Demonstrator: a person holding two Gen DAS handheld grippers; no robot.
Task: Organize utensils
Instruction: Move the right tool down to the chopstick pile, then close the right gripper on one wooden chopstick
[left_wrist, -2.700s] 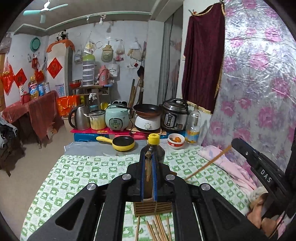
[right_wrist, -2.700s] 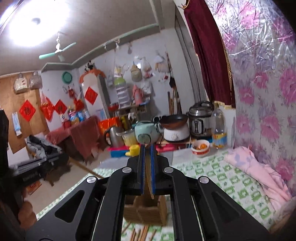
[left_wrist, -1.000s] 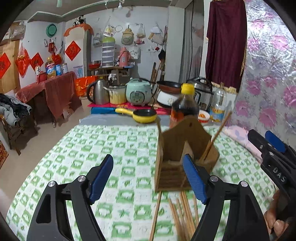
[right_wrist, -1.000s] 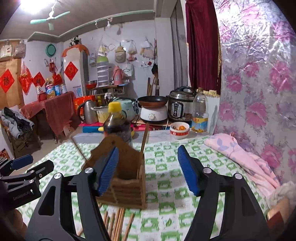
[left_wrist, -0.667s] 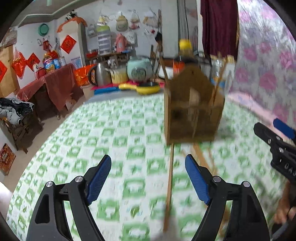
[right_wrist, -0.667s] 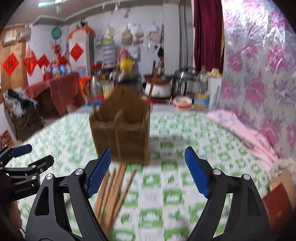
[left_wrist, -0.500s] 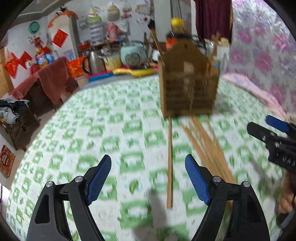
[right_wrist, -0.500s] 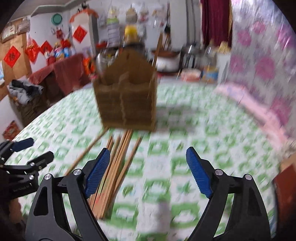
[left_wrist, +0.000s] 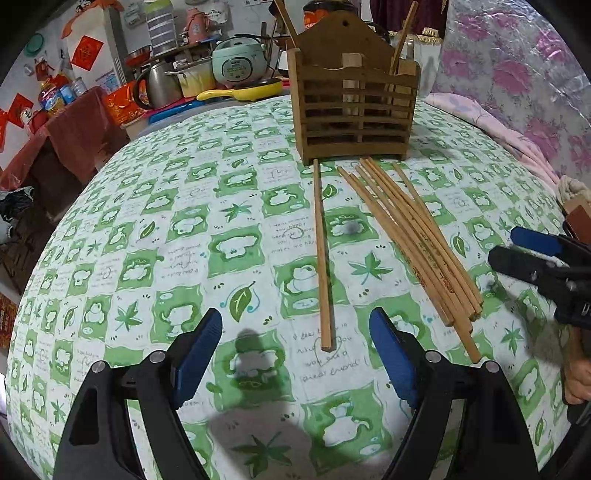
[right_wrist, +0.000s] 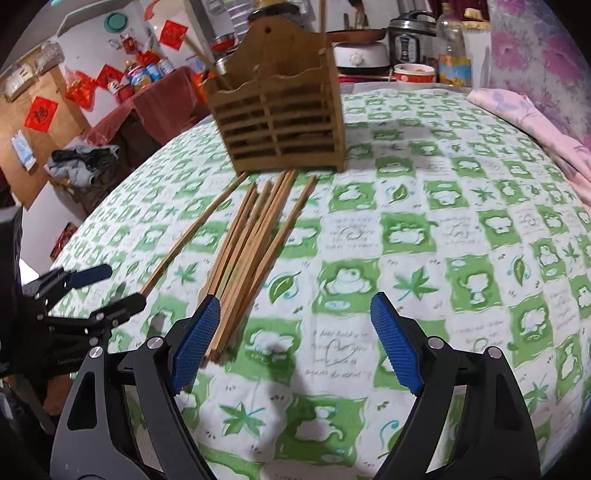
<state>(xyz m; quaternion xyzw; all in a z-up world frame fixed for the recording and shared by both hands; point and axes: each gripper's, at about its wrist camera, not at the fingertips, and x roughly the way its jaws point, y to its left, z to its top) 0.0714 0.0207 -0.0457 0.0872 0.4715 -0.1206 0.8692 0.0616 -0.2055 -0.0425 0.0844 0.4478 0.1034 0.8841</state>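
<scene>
A brown wooden slatted utensil holder (left_wrist: 354, 107) stands on the green-and-white tablecloth (left_wrist: 184, 229), with one chopstick upright at each end. It also shows in the right wrist view (right_wrist: 280, 122). A single chopstick (left_wrist: 320, 254) lies alone in front of it. A bundle of several chopsticks (left_wrist: 417, 236) lies fanned to its right; it shows in the right wrist view too (right_wrist: 251, 243). My left gripper (left_wrist: 295, 354) is open and empty, low over the cloth just short of the single chopstick's near end. My right gripper (right_wrist: 291, 339) is open and empty, its left pad beside the bundle's near ends.
A pink cloth (right_wrist: 535, 122) lies along the table's right side by the flowered wall. Behind the table stand a yellow pan (left_wrist: 240, 90), a kettle, rice cookers and a bottle (right_wrist: 452, 51). A red-draped side table (left_wrist: 74, 129) is at the left.
Both grippers let go of a chopstick into the holder, opened wide, then pulled back and dropped low toward the chopsticks lying on the cloth.
</scene>
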